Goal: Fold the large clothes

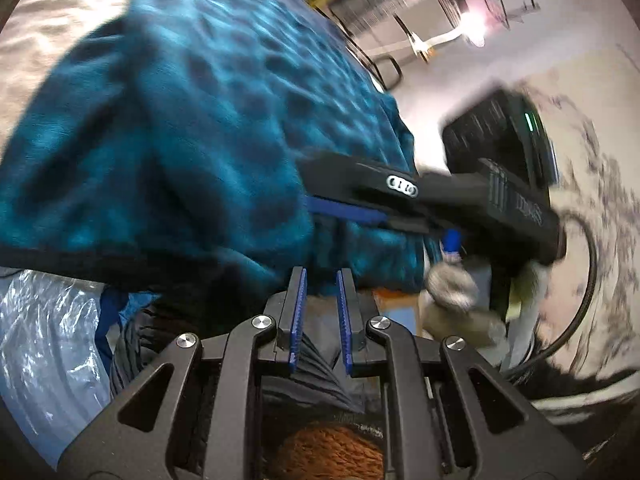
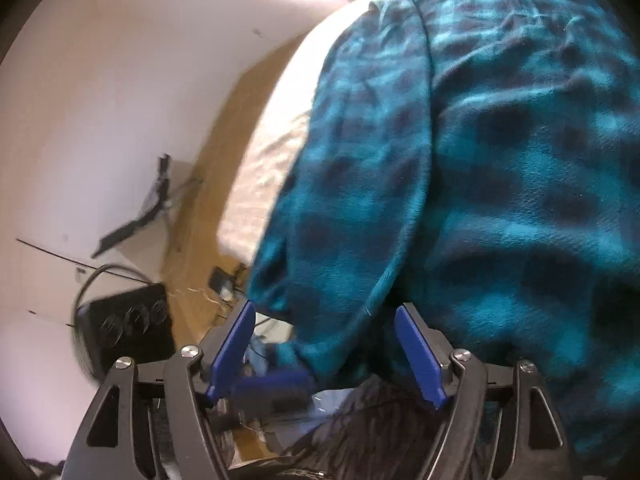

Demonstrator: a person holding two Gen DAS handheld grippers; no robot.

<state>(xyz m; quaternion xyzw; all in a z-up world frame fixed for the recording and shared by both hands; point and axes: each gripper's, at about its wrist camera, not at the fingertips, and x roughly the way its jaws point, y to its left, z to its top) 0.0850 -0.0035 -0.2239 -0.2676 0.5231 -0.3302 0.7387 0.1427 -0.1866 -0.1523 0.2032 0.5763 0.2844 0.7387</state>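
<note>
A large teal fleece garment with dark spots [image 1: 192,120] lies spread over a beige bed cover [image 1: 44,40]. Its black-trimmed lower edge hangs just past my left gripper [image 1: 321,276], whose blue pads stand a narrow gap apart with nothing pressed between them. My right gripper [image 1: 310,186] reaches in from the right over the garment's lower corner. In the right wrist view the garment [image 2: 500,160] fills the right side. A hanging fold of it drops between the wide-open jaws of my right gripper [image 2: 326,308], and neither pad presses on it.
A clear plastic bag [image 1: 44,340] lies at lower left beside dark striped fabric [image 1: 312,364] and an orange knit piece [image 1: 328,452]. A black box with cables [image 2: 128,332] sits on the wooden floor [image 2: 200,208] by a white wall. The bed cover [image 2: 272,152] ends left of the garment.
</note>
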